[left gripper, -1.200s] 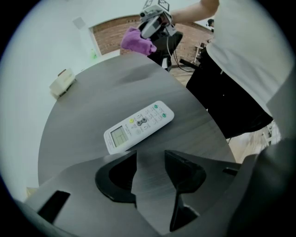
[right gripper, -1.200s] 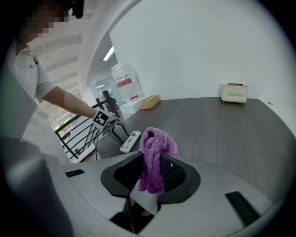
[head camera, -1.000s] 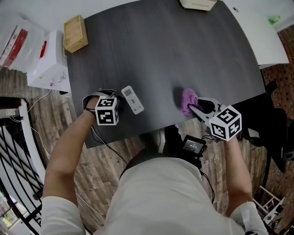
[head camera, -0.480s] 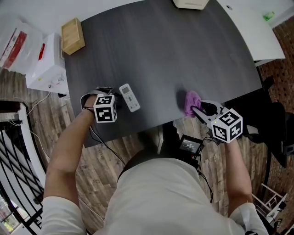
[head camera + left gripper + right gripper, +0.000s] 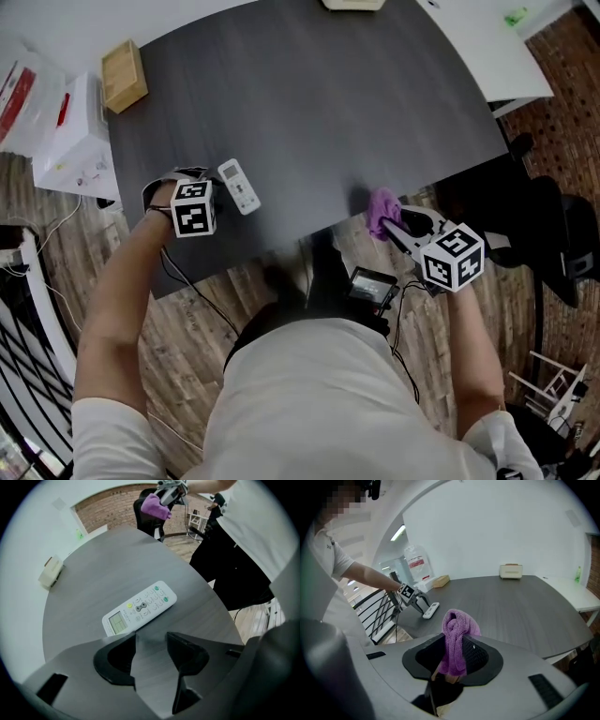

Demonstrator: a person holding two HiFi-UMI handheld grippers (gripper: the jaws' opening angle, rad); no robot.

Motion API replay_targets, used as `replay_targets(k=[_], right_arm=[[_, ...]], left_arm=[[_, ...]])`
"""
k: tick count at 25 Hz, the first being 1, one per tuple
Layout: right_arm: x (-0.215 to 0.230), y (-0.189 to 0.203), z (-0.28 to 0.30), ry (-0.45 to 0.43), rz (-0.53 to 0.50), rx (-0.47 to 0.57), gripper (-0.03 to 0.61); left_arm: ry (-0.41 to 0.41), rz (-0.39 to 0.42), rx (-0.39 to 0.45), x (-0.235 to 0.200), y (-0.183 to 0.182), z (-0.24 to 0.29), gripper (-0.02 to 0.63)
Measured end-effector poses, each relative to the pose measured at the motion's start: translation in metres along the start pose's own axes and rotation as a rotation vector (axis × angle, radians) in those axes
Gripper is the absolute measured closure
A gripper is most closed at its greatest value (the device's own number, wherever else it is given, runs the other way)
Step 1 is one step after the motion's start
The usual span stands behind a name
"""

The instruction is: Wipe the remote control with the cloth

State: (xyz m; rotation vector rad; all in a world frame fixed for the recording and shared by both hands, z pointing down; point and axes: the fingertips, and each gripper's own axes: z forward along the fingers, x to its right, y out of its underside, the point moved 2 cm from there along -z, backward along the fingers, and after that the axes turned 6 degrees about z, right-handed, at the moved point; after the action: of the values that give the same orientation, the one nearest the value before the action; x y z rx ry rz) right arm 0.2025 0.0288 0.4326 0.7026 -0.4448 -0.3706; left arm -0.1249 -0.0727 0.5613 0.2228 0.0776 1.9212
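My left gripper (image 5: 150, 641) points down at the dark table (image 5: 108, 569), its jaws partly apart with only bare tabletop between them. The white remote control (image 5: 139, 607) lies flat just beyond their tips, untouched, buttons up. Well to the right of the remote control, near the table's front edge, my right gripper (image 5: 394, 227) is clamped on the bunched purple cloth (image 5: 457, 630), clear of the remote control.

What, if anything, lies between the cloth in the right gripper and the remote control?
Nothing visible. Only bare table separates the cloth, clamped in the right gripper, from the remote control. The open left gripper stands on the remote's far side.
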Motion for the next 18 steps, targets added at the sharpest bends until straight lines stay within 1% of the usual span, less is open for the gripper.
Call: replay_targets(k=[2, 3, 4, 5, 6, 7, 8, 9, 10, 11, 12, 13, 14, 15, 16, 17, 18], right_arm=[[0.0, 0.003, -0.005, 0.019, 0.005, 0.012, 0.465], [0.001, 0.004, -0.01, 0.041, 0.009, 0.017, 0.465], [0.003, 0.006, -0.016, 0.073, 0.017, 0.022, 0.465], [0.006, 0.008, -0.022, 0.109, 0.026, 0.027, 0.465], [0.01, 0.01, -0.028, 0.145, 0.038, 0.032, 0.465], [0.013, 0.012, -0.034, 0.176, 0.05, 0.038, 0.465], [0.015, 0.014, -0.041, 0.199, 0.06, 0.046, 0.465], [0.016, 0.015, -0.047, 0.214, 0.068, 0.055, 0.465], [0.016, 0.016, -0.053, 0.219, 0.073, 0.066, 0.465], [0.015, 0.017, -0.059, 0.213, 0.074, 0.078, 0.465], [0.012, 0.017, -0.064, 0.199, 0.075, 0.091, 0.465], [0.008, 0.018, -0.069, 0.178, 0.078, 0.107, 0.465], [0.003, 0.018, -0.074, 0.151, 0.084, 0.124, 0.465], [-0.004, 0.019, -0.08, 0.12, 0.092, 0.142, 0.465], [-0.011, 0.019, -0.087, 0.084, 0.102, 0.16, 0.465], [-0.018, 0.02, -0.094, 0.044, 0.113, 0.178, 0.465], [-0.026, 0.021, -0.101, 0.002, 0.126, 0.196, 0.466]], left_arm=[[-0.019, -0.038, -0.009, 0.005, 0.006, -0.002, 0.423], [-0.032, -0.07, -0.006, 0.008, 0.009, -0.004, 0.423], [-0.053, -0.12, 0.009, 0.01, 0.012, -0.007, 0.423], [-0.082, -0.192, 0.039, 0.013, 0.015, -0.012, 0.423], [-0.117, -0.288, 0.087, 0.018, 0.017, -0.02, 0.423], [-0.156, -0.405, 0.152, 0.025, 0.018, -0.031, 0.423], [-0.197, -0.539, 0.236, 0.035, 0.017, -0.044, 0.423], [-0.238, -0.691, 0.345, 0.048, 0.013, -0.061, 0.425], [-0.277, -0.853, 0.478, 0.063, 0.006, -0.08, 0.425], [-0.309, -1.013, 0.634, 0.081, -0.005, -0.1, 0.43], [-0.335, -1.156, 0.808, 0.101, -0.02, -0.12, 0.45], [-0.353, -1.275, 1.0, 0.123, -0.038, -0.14, 0.508], [-0.368, -1.37, 1.2, 0.144, -0.057, -0.159, 0.58], [-0.382, -1.445, 1.396, 0.166, -0.076, -0.175, 0.592], [-0.399, -1.504, 1.569, 0.186, -0.095, -0.188, 0.6], [-0.415, -1.545, 1.703, 0.202, -0.113, -0.196, 0.603], [-0.428, -1.565, 1.794, 0.215, -0.133, -0.203, 0.604]])
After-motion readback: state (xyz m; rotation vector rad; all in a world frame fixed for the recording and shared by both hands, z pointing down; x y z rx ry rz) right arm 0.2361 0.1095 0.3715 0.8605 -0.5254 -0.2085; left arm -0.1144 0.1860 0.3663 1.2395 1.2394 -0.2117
